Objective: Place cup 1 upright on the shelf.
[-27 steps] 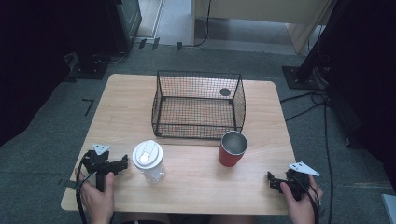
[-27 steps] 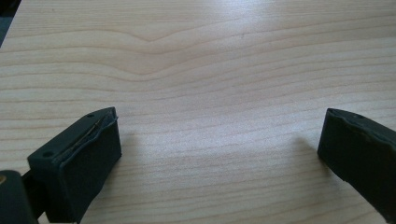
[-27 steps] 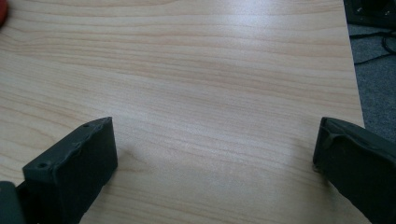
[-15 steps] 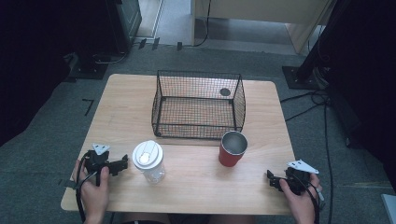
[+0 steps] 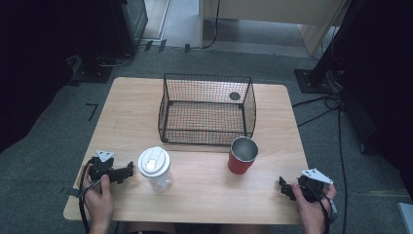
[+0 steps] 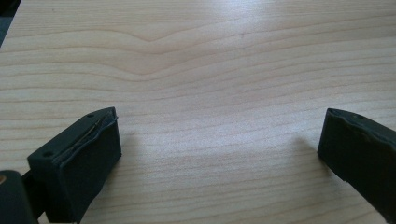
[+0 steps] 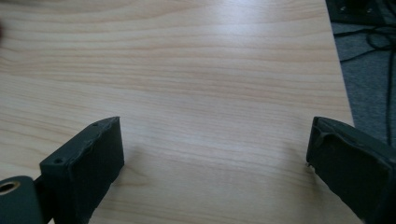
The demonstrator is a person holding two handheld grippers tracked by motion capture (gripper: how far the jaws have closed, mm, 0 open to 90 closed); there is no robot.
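My left gripper rests on the wooden table near its front left corner, held by a hand. In the left gripper view, the left gripper has its jaws wide apart over bare wood. Just to its right stands a clear cup with a white lid. My right gripper sits near the front right corner, also held by a hand. The right gripper stands open with nothing between its jaws. A red cup with a metal inside stands upright to its upper left.
A black wire basket stands at the middle back of the table, with a dark round spot at its far right. The table's right edge runs close to my right gripper, with cables on the floor beyond.
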